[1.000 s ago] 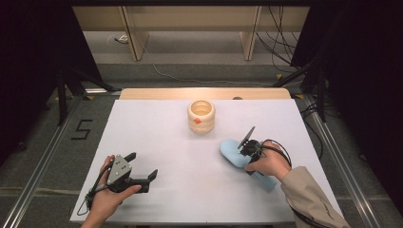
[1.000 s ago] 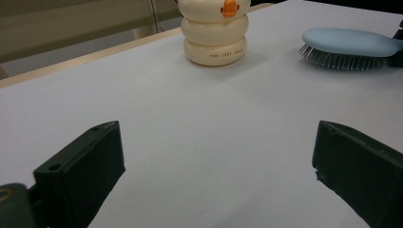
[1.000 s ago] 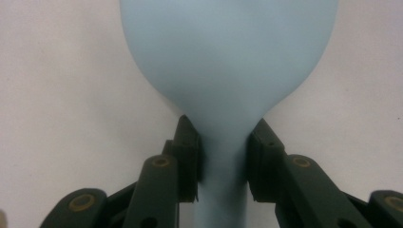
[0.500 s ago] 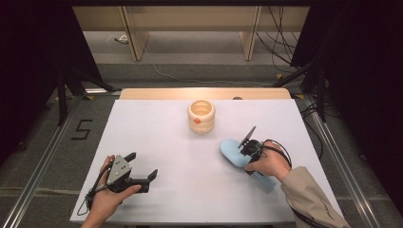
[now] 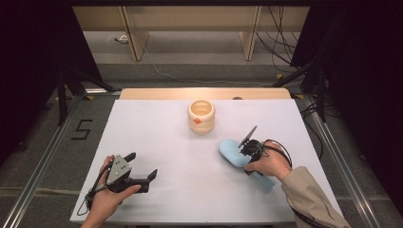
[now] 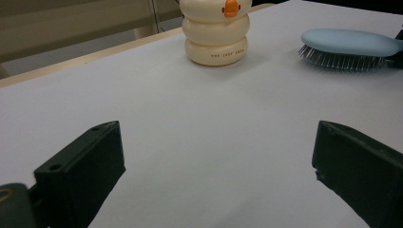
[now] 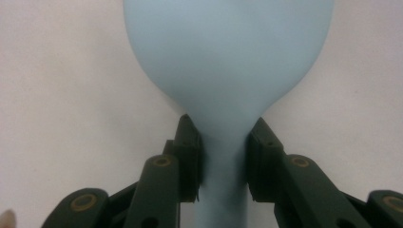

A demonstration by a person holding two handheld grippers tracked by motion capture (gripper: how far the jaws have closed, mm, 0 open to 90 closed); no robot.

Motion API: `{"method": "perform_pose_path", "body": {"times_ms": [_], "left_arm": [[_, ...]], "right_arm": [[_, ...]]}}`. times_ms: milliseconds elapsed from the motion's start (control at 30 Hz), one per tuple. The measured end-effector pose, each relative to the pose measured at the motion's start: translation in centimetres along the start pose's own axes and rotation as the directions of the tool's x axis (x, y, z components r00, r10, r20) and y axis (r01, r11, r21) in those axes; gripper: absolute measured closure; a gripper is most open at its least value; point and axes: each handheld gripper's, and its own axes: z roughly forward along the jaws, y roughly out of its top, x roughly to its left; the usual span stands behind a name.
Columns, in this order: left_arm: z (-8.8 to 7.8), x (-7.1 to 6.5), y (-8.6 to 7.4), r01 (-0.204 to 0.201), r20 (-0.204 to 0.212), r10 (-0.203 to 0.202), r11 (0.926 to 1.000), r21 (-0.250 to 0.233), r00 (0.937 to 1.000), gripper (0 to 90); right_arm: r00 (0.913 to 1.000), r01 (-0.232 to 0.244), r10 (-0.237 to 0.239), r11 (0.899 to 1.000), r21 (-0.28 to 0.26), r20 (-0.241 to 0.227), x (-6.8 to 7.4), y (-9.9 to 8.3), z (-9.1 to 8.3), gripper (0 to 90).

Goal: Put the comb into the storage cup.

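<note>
White table [image 5: 161,156] carries everything here, and its smooth, bare top is the first source of trouble: nothing on it would stop a thing that slides or rolls. Near the far middle stands a cream ringed pot [image 5: 201,116] with an orange spot on its side, upright and open at the top; it looks light and tall for its base, so a sideways knock from a passing brush head could tip it.

Closer in, on the person's right, the pale blue hairbrush [image 5: 234,152] lies bristles down on the table, well apart from the pot. The right tool [image 7: 222,156] is clamped on the brush's narrow neck, one jaw on each side, just where the handle widens into the head. That grip is the main risk as I judge it: the neck is rounded, smooth and tapered, so the pads could creep toward the thinner handle, and the heavier head, hanging out in front of the hold, could swing down or twist in the jaws once lifted. How firmly the pads bite is hard to tell from this close view.

The left tool [image 5: 138,178] rests low on the table at the person's left, its jaws wide apart with nothing between them, well away from brush and pot.
</note>
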Motion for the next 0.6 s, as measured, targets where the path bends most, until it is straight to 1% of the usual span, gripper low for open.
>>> {"method": "perform_pose_path", "body": {"times_ms": [67, 133, 167, 233, 267, 333, 400, 433, 467, 600], "left_arm": [[0.0, 0.0, 0.0, 0.000, 0.000, 0.000, 1.0000, 0.000, 1.0000, 2.9], [0.0, 0.0, 0.0, 0.001, -0.001, -0.001, 1.0000, 0.000, 1.0000, 2.9], [0.0, 0.0, 0.0, 0.000, -0.001, 0.000, 1.0000, 0.000, 1.0000, 3.0], [0.0, 0.0, 0.0, 0.001, -0.001, -0.001, 1.0000, 0.000, 1.0000, 2.9], [0.0, 0.0, 0.0, -0.001, 0.000, 0.001, 1.0000, 0.000, 1.0000, 2.9], [0.0, 0.0, 0.0, 0.000, -0.001, 0.000, 1.0000, -0.001, 1.0000, 2.9], [0.0, 0.1, 0.0, -0.002, -0.001, 0.002, 1.0000, -0.001, 1.0000, 2.9], [0.0, 0.1, 0.0, -0.002, -0.001, 0.002, 1.0000, -0.001, 1.0000, 2.9], [0.0, 0.1, 0.0, -0.003, -0.001, 0.003, 1.0000, -0.001, 1.0000, 2.9], [0.0, 0.0, 0.0, -0.002, -0.002, 0.002, 1.0000, 0.001, 1.0000, 2.9]], "right_arm": [[1.0000, -0.009, 0.009, 1.000, -0.009, -0.002, 0.0, 0.0, -0.1, 70.3], [1.0000, -0.004, 0.004, 1.000, -0.015, 0.000, -0.1, 0.0, -0.1, 70.3], [0.9999, -0.013, 0.013, 1.000, -0.018, 0.001, -0.1, 0.0, -0.3, 70.3], [0.9999, -0.011, 0.011, 1.000, -0.022, -0.002, -0.1, 0.0, -0.3, 70.3], [0.9997, -0.022, 0.021, 0.999, -0.037, -0.009, -0.2, 0.0, -0.5, 70.3], [0.9996, -0.027, 0.027, 0.999, -0.042, -0.010, -0.1, 0.0, -0.5, 70.3], [0.9993, -0.034, 0.033, 0.998, -0.059, -0.015, -0.2, -0.1, -0.7, 70.3], [0.9993, -0.033, 0.031, 0.997, -0.076, -0.018, -0.3, -0.1, -0.9, 70.3], [0.9989, -0.044, 0.042, 0.996, -0.084, -0.020, -0.3, -0.1, -1.0, 70.3], [0.9985, -0.051, 0.049, 0.993, -0.103, -0.023, -0.4, -0.1, -1.3, 70.2]]}}
